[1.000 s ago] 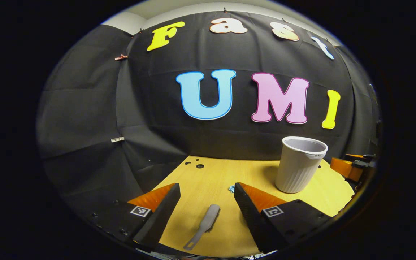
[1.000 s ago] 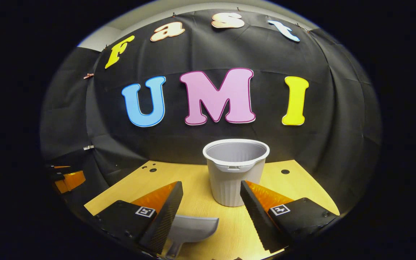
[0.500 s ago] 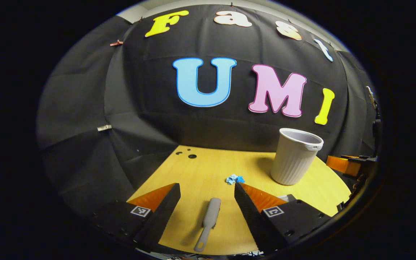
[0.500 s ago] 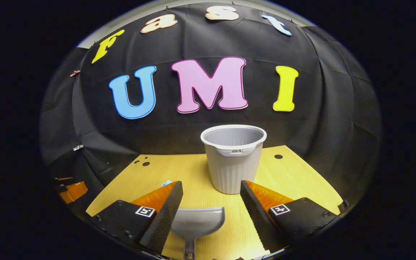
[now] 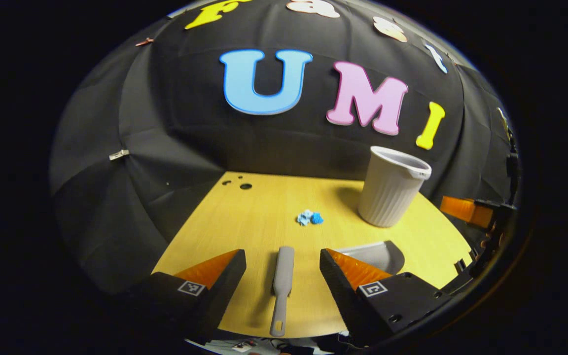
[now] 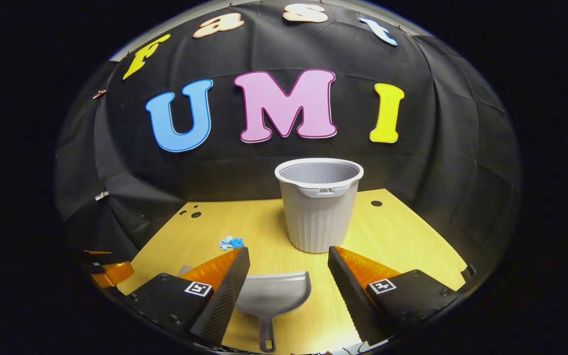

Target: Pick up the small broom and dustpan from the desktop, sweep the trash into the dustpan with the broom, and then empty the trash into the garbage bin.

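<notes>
A small grey broom (image 5: 282, 283) lies flat on the wooden desktop (image 5: 264, 217), handle toward me, right between the fingers of my open left gripper (image 5: 283, 260), which hovers above it. The grey dustpan (image 6: 273, 301) lies under my open right gripper (image 6: 289, 256), handle toward the desk's near edge; the dustpan (image 5: 377, 254) also shows beside the left gripper's right finger. Crumpled blue trash (image 5: 309, 217) sits mid-desk, beyond the broom; the trash (image 6: 231, 242) appears left of the bin. The grey ribbed garbage bin (image 6: 319, 204) stands upright at the back, and the bin (image 5: 392, 186) is to the right in the left gripper view.
The other gripper (image 5: 471, 212) shows at the far right of the left gripper view, and the left one (image 6: 109, 271) at the lower left of the right gripper view. Cable holes (image 5: 245, 186) pierce the desk's back left corner. Black cloth walls close the back and sides.
Both views have tilted downward and drawn back: more desktop shows, the broom and dustpan sit fuller between the fingers, and the blue trash has come into sight. Both grippers stay open.
</notes>
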`<action>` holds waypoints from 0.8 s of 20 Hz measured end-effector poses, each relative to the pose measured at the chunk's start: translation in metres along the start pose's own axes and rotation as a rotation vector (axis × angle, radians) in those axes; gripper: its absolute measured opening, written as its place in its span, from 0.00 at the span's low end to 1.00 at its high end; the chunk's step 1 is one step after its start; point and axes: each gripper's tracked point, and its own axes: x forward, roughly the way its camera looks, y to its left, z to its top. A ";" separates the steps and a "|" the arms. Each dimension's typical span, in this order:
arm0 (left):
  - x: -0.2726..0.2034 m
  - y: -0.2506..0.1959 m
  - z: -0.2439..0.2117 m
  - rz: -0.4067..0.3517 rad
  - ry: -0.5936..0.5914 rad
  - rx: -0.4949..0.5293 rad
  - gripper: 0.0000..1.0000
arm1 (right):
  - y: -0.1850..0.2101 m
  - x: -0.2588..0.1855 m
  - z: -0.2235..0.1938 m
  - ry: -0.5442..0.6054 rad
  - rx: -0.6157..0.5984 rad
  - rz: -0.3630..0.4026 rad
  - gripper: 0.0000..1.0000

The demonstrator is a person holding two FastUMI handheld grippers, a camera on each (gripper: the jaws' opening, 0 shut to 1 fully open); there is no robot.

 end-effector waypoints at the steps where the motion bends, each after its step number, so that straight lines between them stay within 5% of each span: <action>1: 0.006 -0.002 -0.009 -0.004 0.038 0.009 0.97 | 0.001 0.001 -0.003 0.009 -0.004 0.002 0.99; 7: 0.033 0.001 -0.077 -0.014 0.313 0.044 0.98 | -0.011 0.012 -0.015 0.053 0.011 -0.022 0.99; 16: 0.073 0.009 -0.135 -0.014 0.562 0.098 0.98 | -0.026 0.014 -0.045 0.126 0.006 -0.053 0.99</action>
